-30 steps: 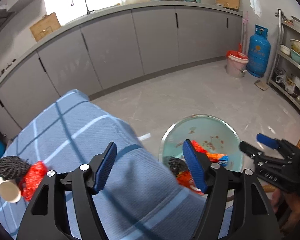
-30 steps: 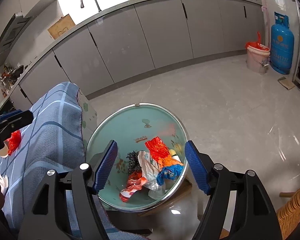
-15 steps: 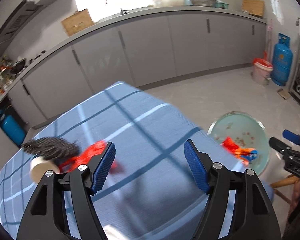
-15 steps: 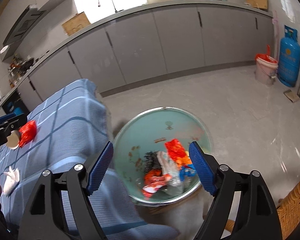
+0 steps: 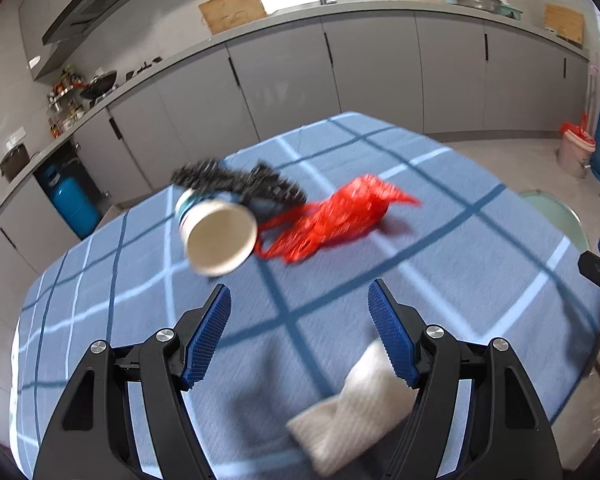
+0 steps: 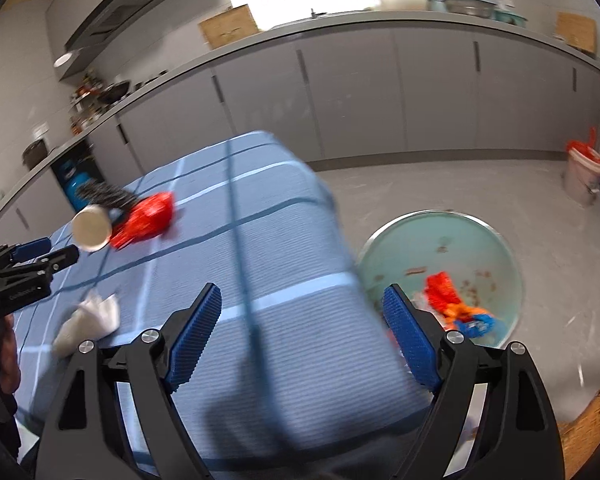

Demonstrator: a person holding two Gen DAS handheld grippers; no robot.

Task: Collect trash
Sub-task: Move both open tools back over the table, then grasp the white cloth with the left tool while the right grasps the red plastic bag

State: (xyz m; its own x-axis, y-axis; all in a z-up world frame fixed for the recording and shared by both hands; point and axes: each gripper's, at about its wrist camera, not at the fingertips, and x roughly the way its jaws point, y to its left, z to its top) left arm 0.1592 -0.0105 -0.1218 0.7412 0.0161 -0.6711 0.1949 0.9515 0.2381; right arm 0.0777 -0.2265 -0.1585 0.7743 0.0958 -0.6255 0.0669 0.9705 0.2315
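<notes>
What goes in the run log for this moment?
left gripper: open, empty | right gripper: opening, empty | table: cup, red bag, tissue | basin: holds trash

The left gripper is held angled downward, its blue-padded jaws spread apart with nothing gripped between them. The right gripper is tilted downward likewise — its jaws are opening, and nothing is pressed between the pads. In the right wrist view the left gripper is seen from the side at the left edge, and part of the hand carrying it is glimpsed below.
</notes>
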